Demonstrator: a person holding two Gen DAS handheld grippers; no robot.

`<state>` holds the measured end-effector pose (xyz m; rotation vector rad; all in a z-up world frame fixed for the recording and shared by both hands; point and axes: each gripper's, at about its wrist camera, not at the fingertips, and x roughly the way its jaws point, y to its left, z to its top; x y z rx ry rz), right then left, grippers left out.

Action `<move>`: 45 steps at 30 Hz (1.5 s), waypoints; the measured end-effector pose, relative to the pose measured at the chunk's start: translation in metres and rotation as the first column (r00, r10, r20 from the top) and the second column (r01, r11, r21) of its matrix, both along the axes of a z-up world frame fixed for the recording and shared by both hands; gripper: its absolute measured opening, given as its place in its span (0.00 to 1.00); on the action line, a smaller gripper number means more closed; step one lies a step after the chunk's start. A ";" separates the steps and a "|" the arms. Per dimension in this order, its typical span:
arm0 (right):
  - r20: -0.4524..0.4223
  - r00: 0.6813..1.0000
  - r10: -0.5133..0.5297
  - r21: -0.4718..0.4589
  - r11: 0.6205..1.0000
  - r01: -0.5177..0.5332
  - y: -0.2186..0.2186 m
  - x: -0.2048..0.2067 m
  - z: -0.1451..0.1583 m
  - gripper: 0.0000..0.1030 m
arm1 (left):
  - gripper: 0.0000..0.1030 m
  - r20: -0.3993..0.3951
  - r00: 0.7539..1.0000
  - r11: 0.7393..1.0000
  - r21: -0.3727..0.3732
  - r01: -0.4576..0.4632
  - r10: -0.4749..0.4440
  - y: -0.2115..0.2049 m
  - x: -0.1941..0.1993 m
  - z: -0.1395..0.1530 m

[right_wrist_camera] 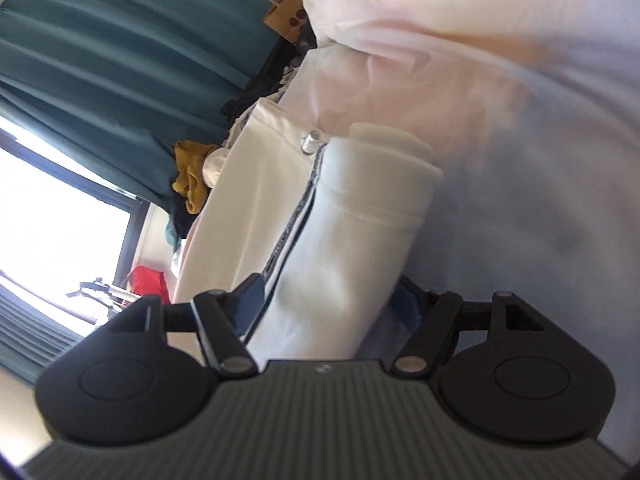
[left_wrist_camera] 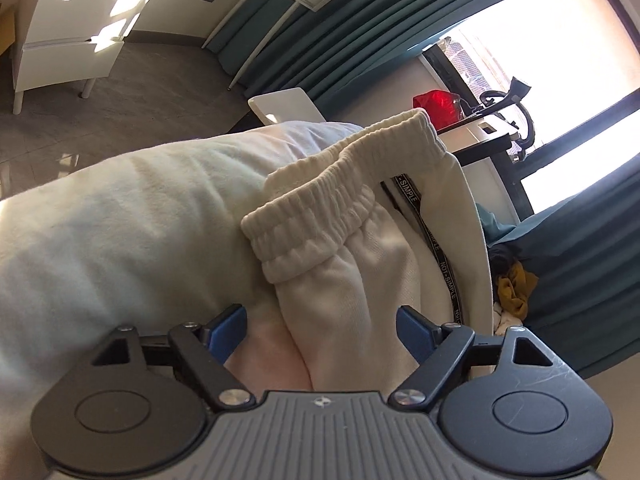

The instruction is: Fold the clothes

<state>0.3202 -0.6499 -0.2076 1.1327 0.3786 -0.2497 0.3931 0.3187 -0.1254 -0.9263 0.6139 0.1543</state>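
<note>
The cream sweatpants [left_wrist_camera: 360, 240] lie on the white bed [left_wrist_camera: 120, 220], straight ahead of the left gripper [left_wrist_camera: 322, 330]. Their elastic waistband [left_wrist_camera: 320, 200] sits doubled a little way beyond the fingers, one band lying over the other, and a black printed ribbon [left_wrist_camera: 436, 248] runs down the side to the gripper's right. The left gripper is spread wide, its blue fingertips [left_wrist_camera: 232, 326] standing on either side of the cloth with nothing pinched between them.

From the right wrist, the same pants show as a folded leg [right_wrist_camera: 360, 216] reaching forward between the fingers of the right gripper [right_wrist_camera: 332, 300], hem end farthest away, with a flatter layer and a small metal eyelet [right_wrist_camera: 310, 140] off to its left. These jaws stand apart too; cloth lies between them, though the view is blurred and no squeeze shows.

As a judgement, the pants look folded lengthwise, leg on leg, and perhaps once more across, so this garment seems close to done. A heap of other clothes [right_wrist_camera: 192, 176], mustard and dark, waits beyond the bed's edge near the teal curtain [right_wrist_camera: 120, 40], so much folding appears left.
</note>
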 end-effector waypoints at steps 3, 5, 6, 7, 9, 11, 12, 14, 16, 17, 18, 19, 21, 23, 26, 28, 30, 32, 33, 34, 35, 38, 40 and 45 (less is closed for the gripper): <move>-0.014 1.000 -0.005 -0.044 0.999 0.005 0.002 0.024 -0.002 0.62 | 0.60 -0.029 1.000 0.999 0.047 0.002 -0.001 -0.006 0.030 -0.003; -0.040 0.999 -0.014 -0.080 0.997 0.011 0.004 0.038 -0.002 0.43 | 0.52 -0.046 0.999 0.998 0.058 -0.012 0.015 -0.009 0.045 -0.005; -0.049 0.999 -0.021 -0.098 0.995 0.016 0.005 0.045 -0.001 0.28 | 0.38 -0.049 0.998 0.997 0.074 -0.026 0.030 -0.010 0.047 -0.004; -0.039 0.999 -0.036 -0.116 0.993 0.032 0.006 0.045 0.003 0.21 | 0.30 -0.047 0.998 0.995 0.090 -0.038 0.042 -0.011 0.048 -0.001; -0.026 0.998 -0.054 -0.150 0.987 0.049 0.010 0.043 0.015 0.15 | 0.13 -0.025 0.998 0.994 0.095 -0.055 0.058 -0.011 0.043 0.008; -0.019 0.998 -0.062 -0.181 0.982 0.058 0.014 0.039 0.029 0.13 | 0.10 0.002 0.998 0.994 0.089 -0.070 0.070 -0.010 0.034 0.019; -0.011 0.998 -0.066 -0.178 0.982 0.063 0.015 0.035 0.038 0.13 | 0.09 0.021 0.997 0.995 0.074 -0.071 0.070 -0.008 0.027 0.027; 0.007 0.998 -0.067 -0.177 0.982 0.067 0.016 0.023 0.056 0.13 | 0.09 0.060 0.996 0.996 0.045 -0.072 0.069 -0.004 0.013 0.045; 0.018 0.998 -0.057 -0.189 0.980 0.060 0.018 0.006 0.072 0.13 | 0.09 0.079 0.995 0.997 0.050 -0.060 0.056 -0.002 -0.003 0.062; 0.022 0.998 -0.053 -0.192 0.980 0.056 0.019 -0.003 0.079 0.13 | 0.09 0.088 0.995 0.997 0.053 -0.054 0.049 -0.002 -0.010 0.071; 0.022 0.998 -0.051 -0.187 0.981 0.054 0.019 -0.013 0.083 0.13 | 0.09 0.091 0.994 0.997 0.044 -0.057 0.053 0.002 -0.020 0.078; 0.020 0.999 -0.050 -0.180 0.982 0.053 0.020 -0.024 0.086 0.12 | 0.09 0.094 0.994 0.998 0.035 -0.060 0.056 0.005 -0.030 0.085; 0.017 0.999 -0.050 -0.165 0.985 0.052 0.021 -0.046 0.091 0.12 | 0.09 0.082 0.995 0.998 0.010 -0.065 0.064 0.018 -0.059 0.091; 0.003 0.999 -0.042 -0.150 0.988 0.042 0.021 -0.072 0.090 0.12 | 0.09 0.061 0.996 0.998 -0.012 -0.061 0.061 0.032 -0.092 0.094; -0.019 0.999 -0.029 -0.126 0.992 0.026 0.024 -0.114 0.083 0.12 | 0.09 0.024 0.998 0.998 -0.028 -0.049 0.050 0.057 -0.151 0.091; -0.022 0.999 -0.028 -0.095 0.995 0.026 0.025 -0.140 0.076 0.12 | 0.09 -0.007 0.999 0.997 -0.061 -0.045 0.045 0.071 -0.188 0.078; -0.030 0.999 -0.036 -0.072 0.997 0.034 0.026 -0.165 0.064 0.12 | 0.10 -0.026 0.999 0.998 -0.062 -0.023 0.021 0.080 -0.210 0.063; -0.053 0.998 -0.040 -0.060 0.997 0.037 0.025 -0.177 0.053 0.13 | 0.11 -0.032 0.999 0.999 -0.051 0.001 -0.003 0.085 -0.225 0.051; -0.061 0.997 -0.042 -0.056 0.998 0.039 0.025 -0.181 0.048 0.13 | 0.12 -0.034 0.999 0.999 -0.042 0.006 -0.007 0.084 -0.227 0.050; -0.064 0.997 -0.041 -0.072 0.997 0.036 0.026 -0.181 0.046 0.13 | 0.13 -0.035 0.999 0.999 -0.033 0.010 -0.012 0.084 -0.228 0.048; -0.066 0.997 -0.040 -0.088 0.996 0.034 0.028 -0.182 0.044 0.13 | 0.16 -0.035 0.999 1.000 -0.008 0.017 -0.017 0.079 -0.229 0.049; -0.083 0.996 -0.045 -0.120 0.992 0.034 0.031 -0.180 0.040 0.13 | 0.37 -0.079 0.996 0.996 0.080 0.035 -0.028 0.069 -0.229 0.055; -0.085 0.995 -0.052 -0.110 0.993 0.043 0.031 -0.179 0.036 0.13 | 0.49 -0.099 0.994 0.991 0.122 0.059 -0.047 0.060 -0.232 0.061; -0.094 0.995 -0.034 -0.161 0.987 0.019 0.033 -0.176 0.030 0.13 | 0.85 -0.099 0.994 0.932 0.355 0.076 -0.043 0.023 -0.261 0.090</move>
